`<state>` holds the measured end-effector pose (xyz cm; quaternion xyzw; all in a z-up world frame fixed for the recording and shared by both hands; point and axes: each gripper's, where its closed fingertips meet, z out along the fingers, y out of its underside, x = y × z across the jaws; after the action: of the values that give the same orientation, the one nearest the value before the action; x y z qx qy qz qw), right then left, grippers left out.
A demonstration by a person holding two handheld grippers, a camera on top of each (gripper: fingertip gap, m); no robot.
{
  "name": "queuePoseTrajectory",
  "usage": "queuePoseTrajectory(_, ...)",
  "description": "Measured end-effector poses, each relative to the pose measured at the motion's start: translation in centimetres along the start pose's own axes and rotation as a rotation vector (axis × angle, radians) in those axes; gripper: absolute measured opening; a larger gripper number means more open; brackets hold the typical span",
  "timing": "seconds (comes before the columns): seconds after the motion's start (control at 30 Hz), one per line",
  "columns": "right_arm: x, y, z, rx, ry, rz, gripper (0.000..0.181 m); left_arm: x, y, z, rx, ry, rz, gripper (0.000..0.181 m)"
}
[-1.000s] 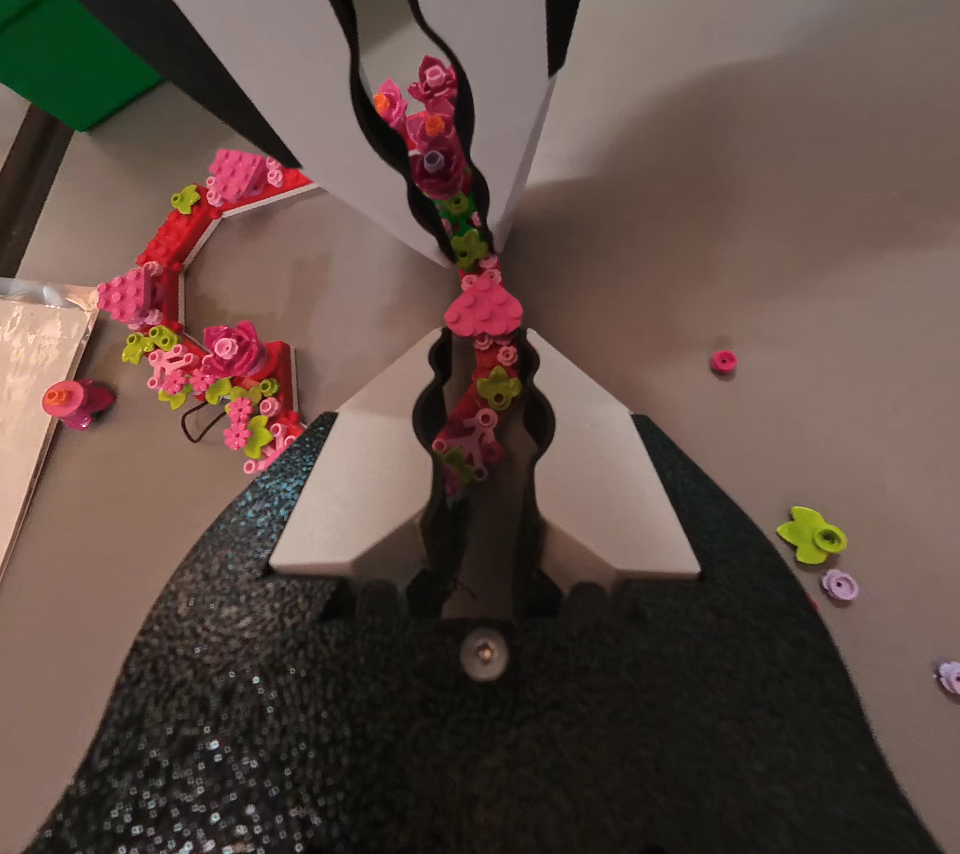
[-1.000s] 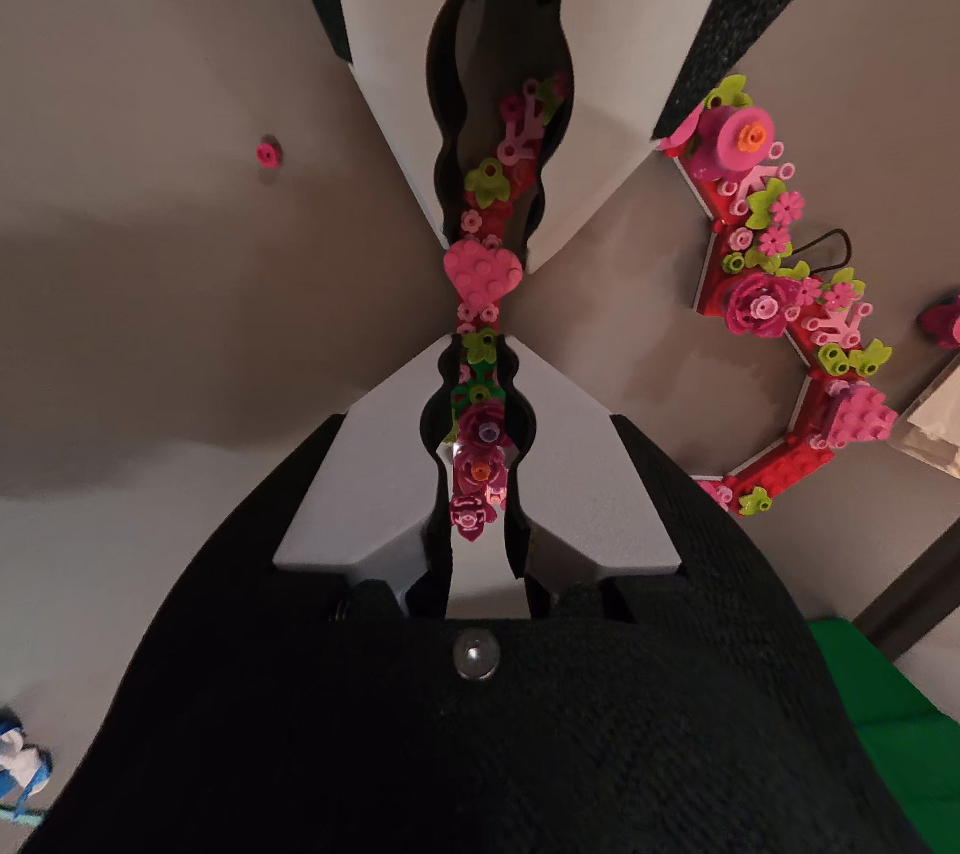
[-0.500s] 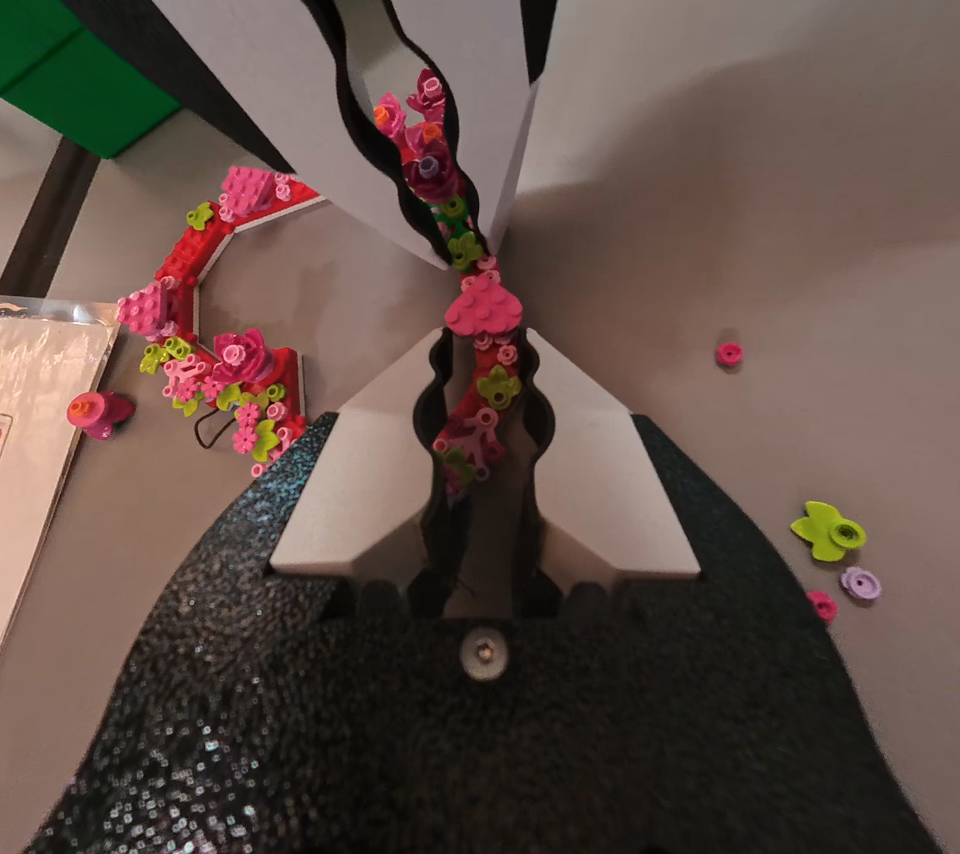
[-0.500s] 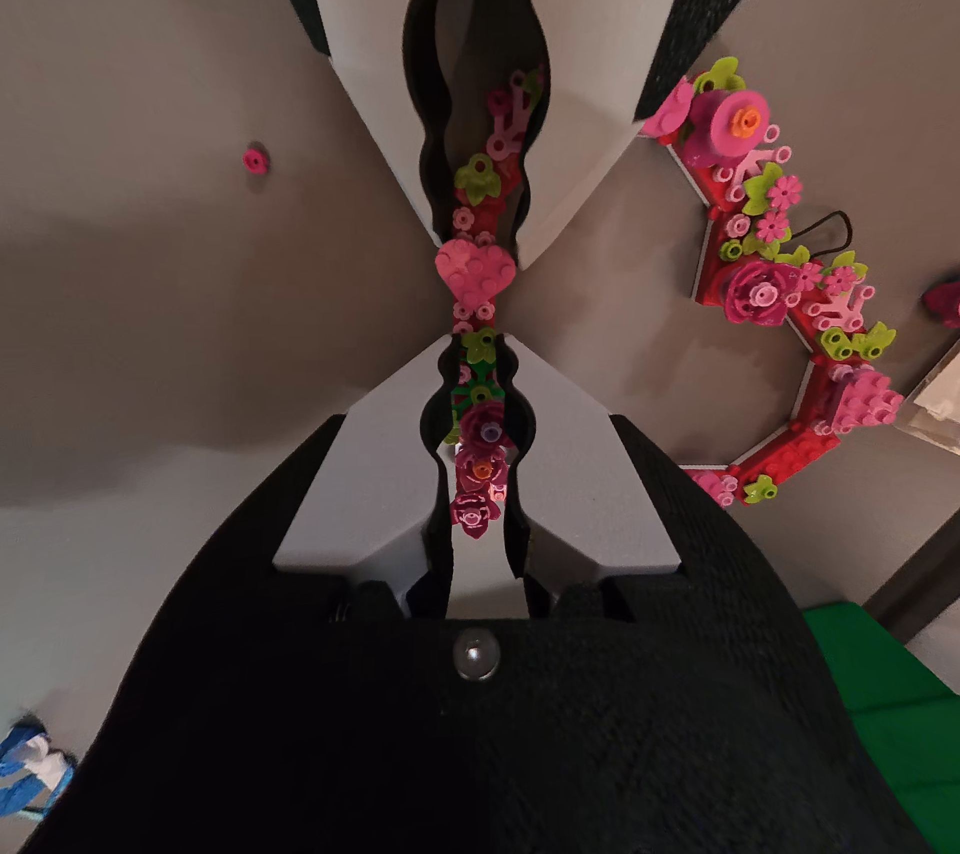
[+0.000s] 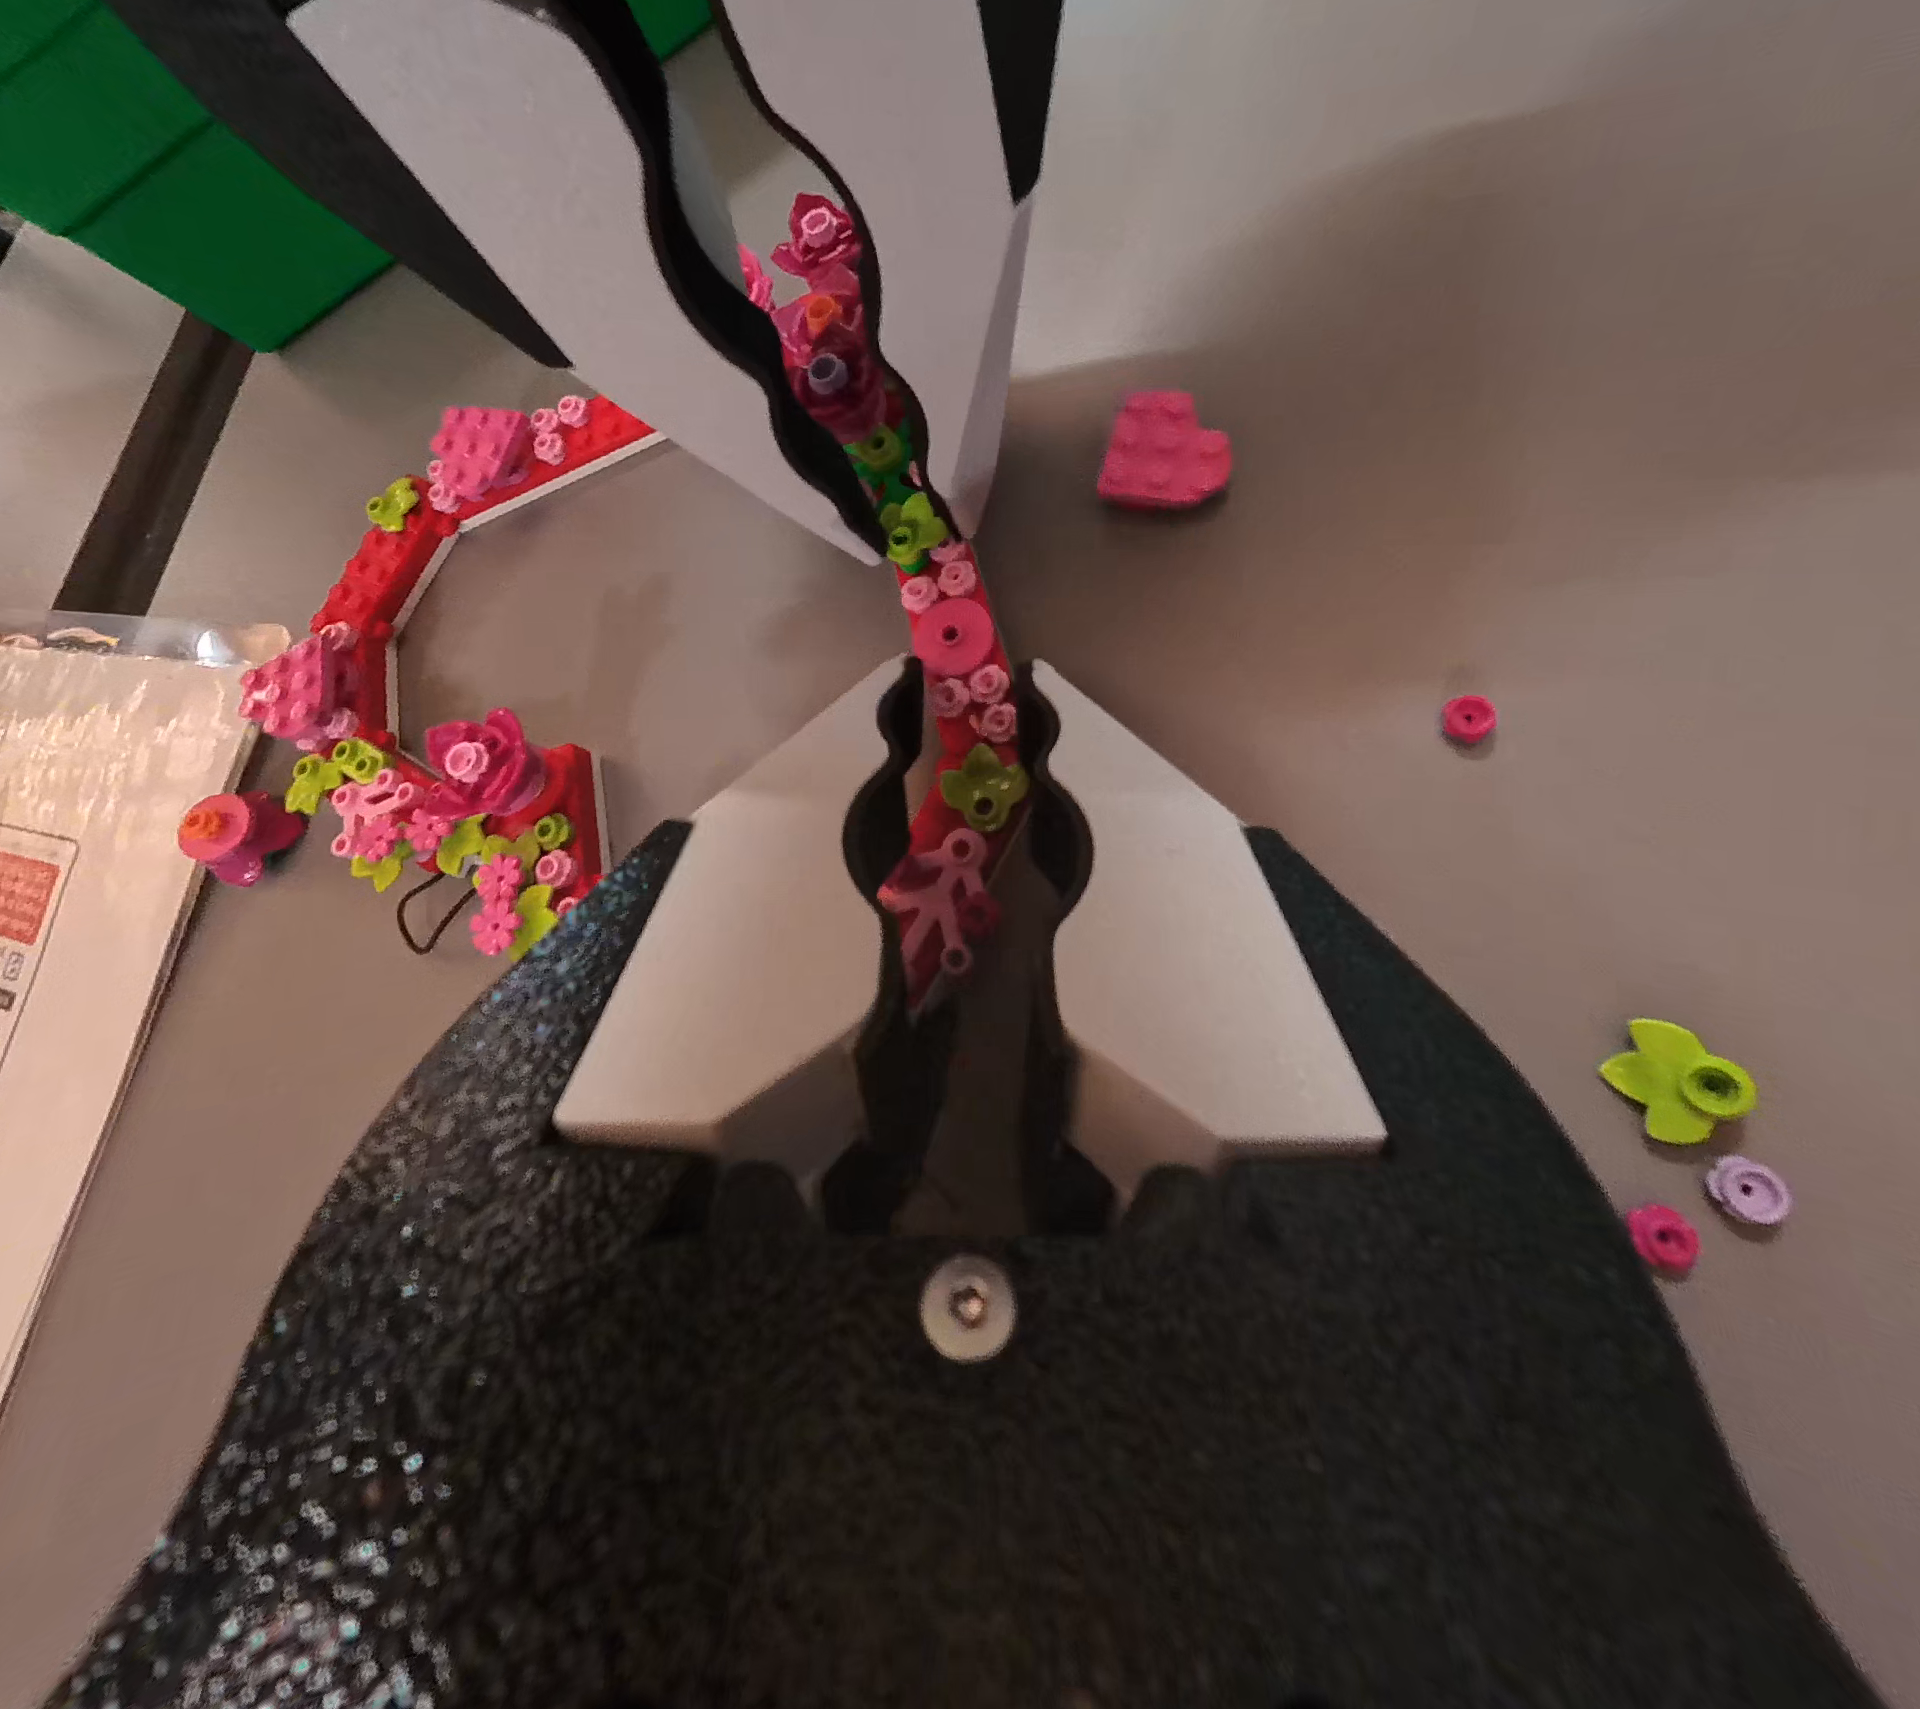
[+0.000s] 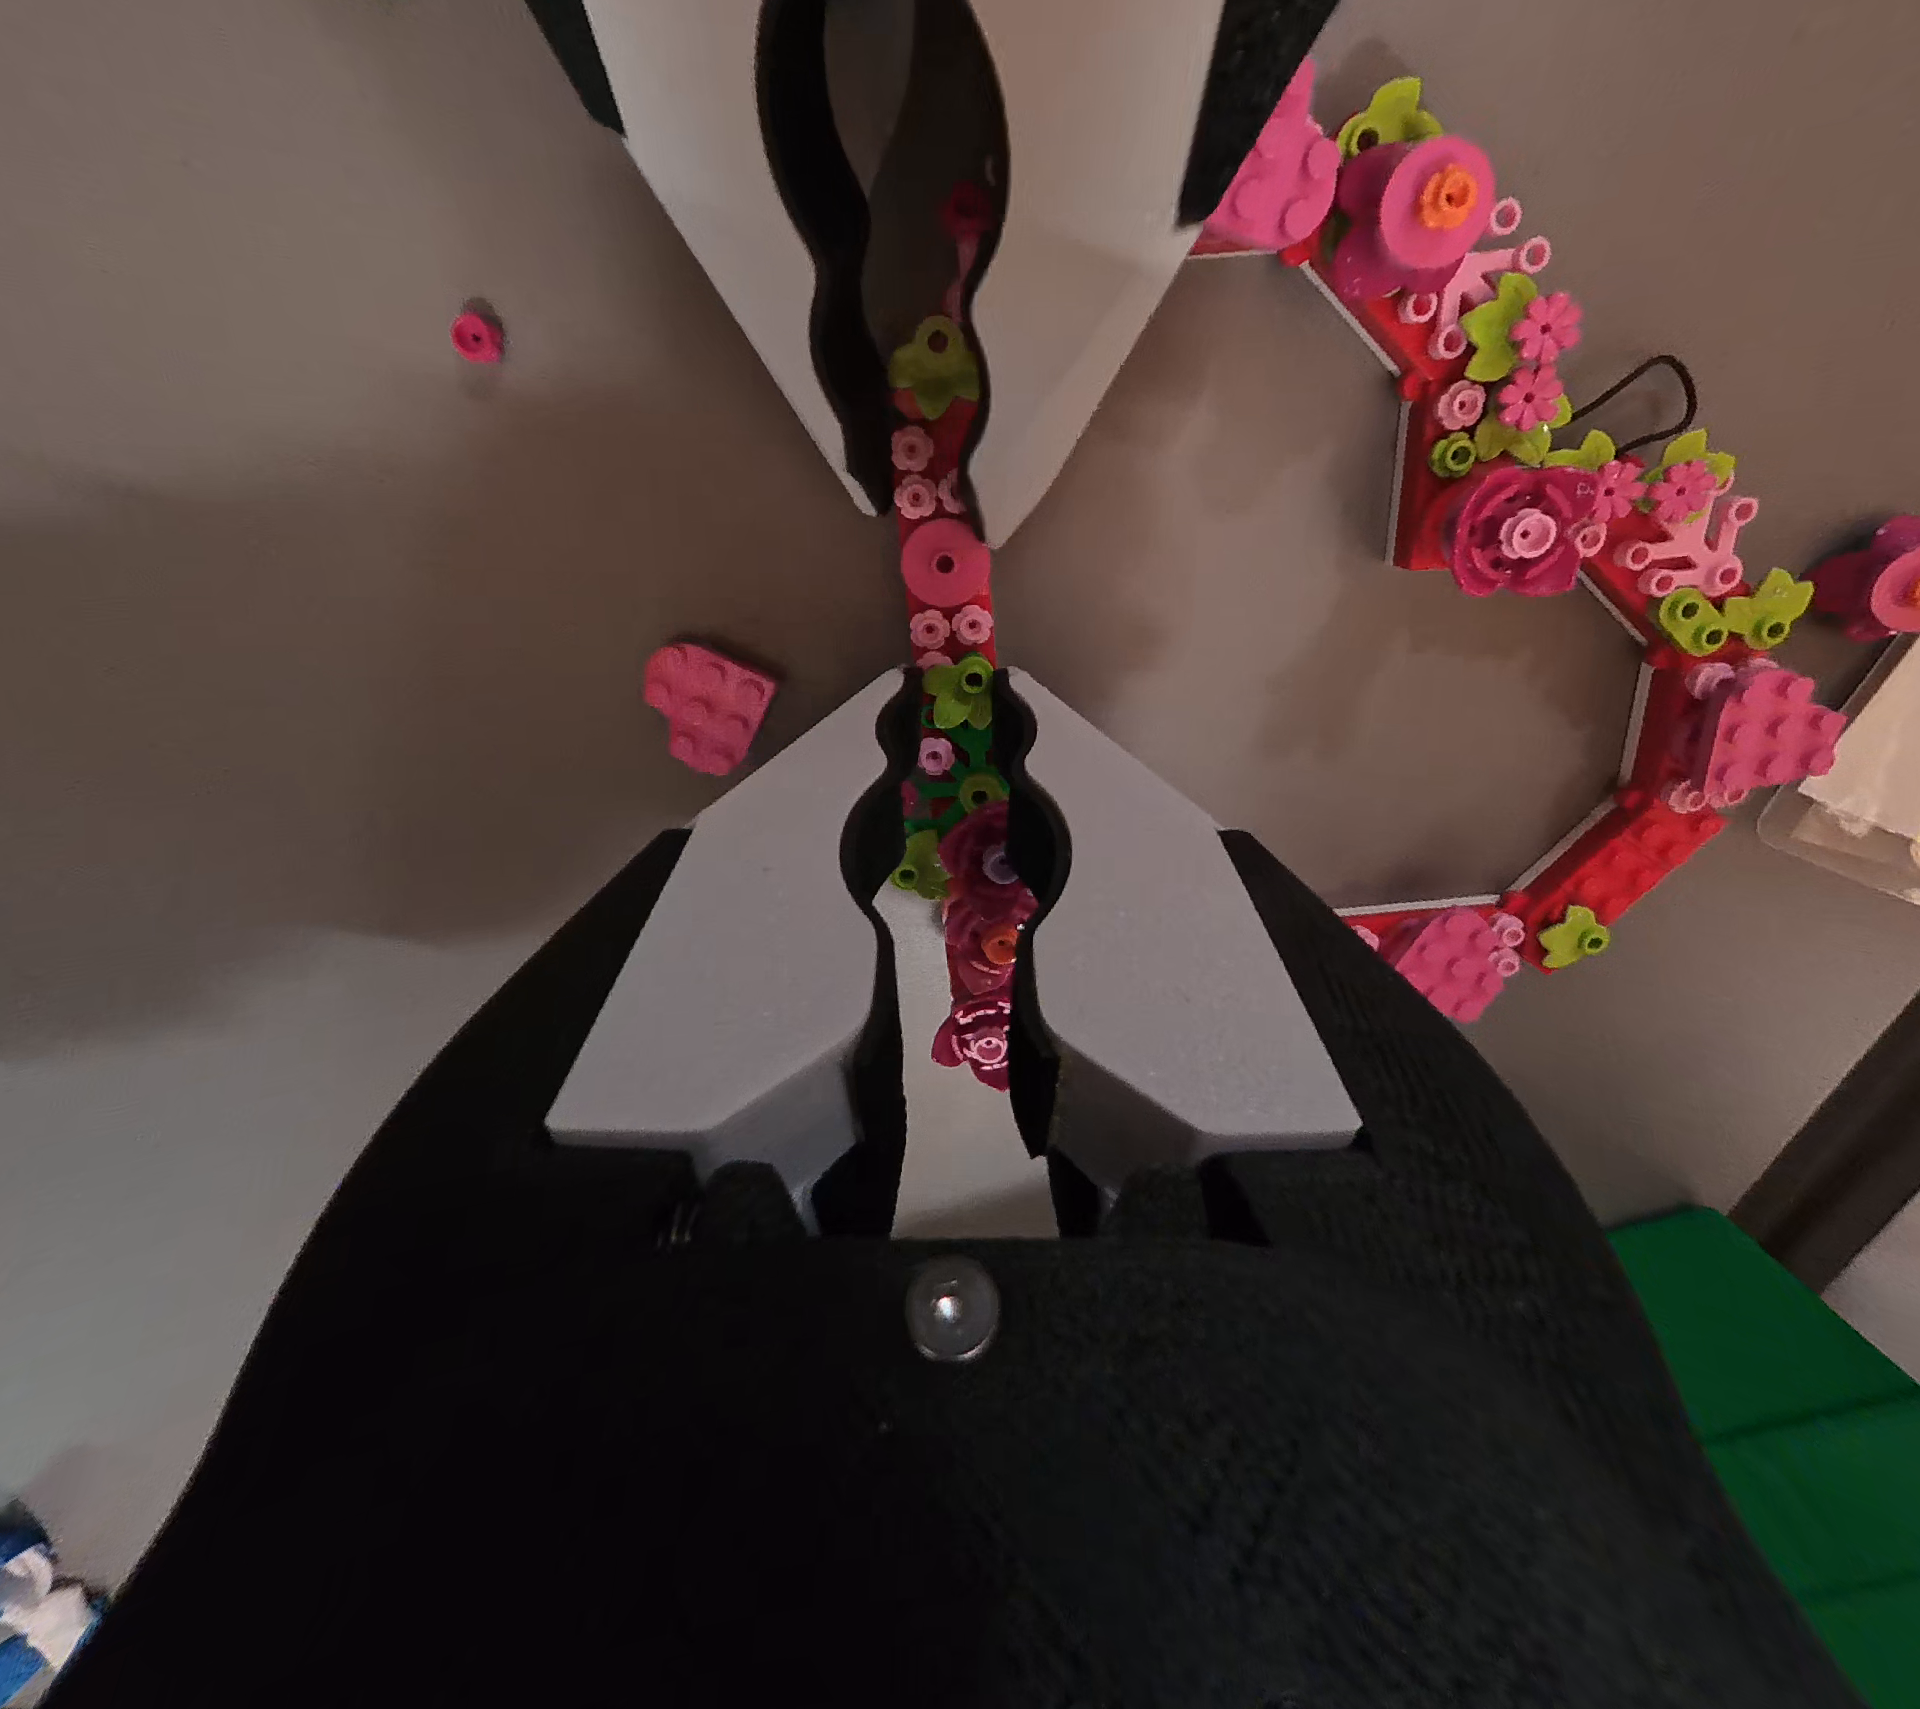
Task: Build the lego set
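The left gripper [image 5: 971,683] was clenched on one end of a red strip of bricks [image 5: 958,631] dressed with small pink flowers and green leaves, its two pale fingers [image 5: 727,963] pinched against the strip's sides. The strip ran straight ahead from those fingers, held off the grey table [image 5: 1455,309], and its far end sat between the fingers of the right gripper [image 5: 914,532], which faced the left one tip to tip. In the right wrist view, the right gripper [image 6: 951,672] was likewise clamped on the strip [image 6: 943,579], with dark pink roses [image 6: 987,870] lodged between its fingers close to the camera. A round pink stud [image 6: 943,563] showed on the bare stretch of strip between the two sets of fingertips.

Just to the right of the left gripper's fingers, a small pink round piece [image 5: 1467,717] lay on the table, and nearer its body a lime leaf piece [image 5: 1678,1088], a lilac flower [image 5: 1748,1190] and another pink round piece [image 5: 1662,1235] sat close together. Ahead and to the right, beside the right gripper's tips, a pink heart-shaped brick [image 5: 1164,449] lay loose on the table.

To the left lay a curved red garland of bricks [image 5: 416,724] covered in flowers and leaves, with a lone pink flower piece [image 5: 231,833] just beside it and a plastic-wrapped booklet [image 5: 83,880] farther left. Beyond, at the far left, stood a green block [image 5: 156,184].
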<state>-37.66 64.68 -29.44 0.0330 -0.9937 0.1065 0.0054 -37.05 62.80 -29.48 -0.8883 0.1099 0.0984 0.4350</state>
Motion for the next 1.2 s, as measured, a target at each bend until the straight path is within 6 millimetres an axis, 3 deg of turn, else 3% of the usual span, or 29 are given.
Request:
queuePoseTrajectory(0.23, 0.1, -0.1, 0.0, 0.012, 0.006, 0.017, 0.011, -0.6, -0.2, 0.2, -0.032, -0.018, -0.049, 0.029)
queuePoseTrajectory(0.57, 0.3, -0.1, 0.1, 0.016, 0.002, 0.082, 0.012, -0.4, 0.1, 0.7, -0.085, -0.005, -0.029, 0.016)
queuePoseTrajectory(1.0, 0.2, 0.0, 0.3, -0.009, -0.076, 0.062, 0.011, -0.4, 0.2, 0.8, -0.085, 0.014, -0.049, 0.016)
queuePoseTrajectory(1.2, 0.2, -0.1, 0.3, 0.005, -0.001, 0.111, 0.012, -0.4, 0.2, 0.8, -0.081, 0.004, -0.040, 0.016)
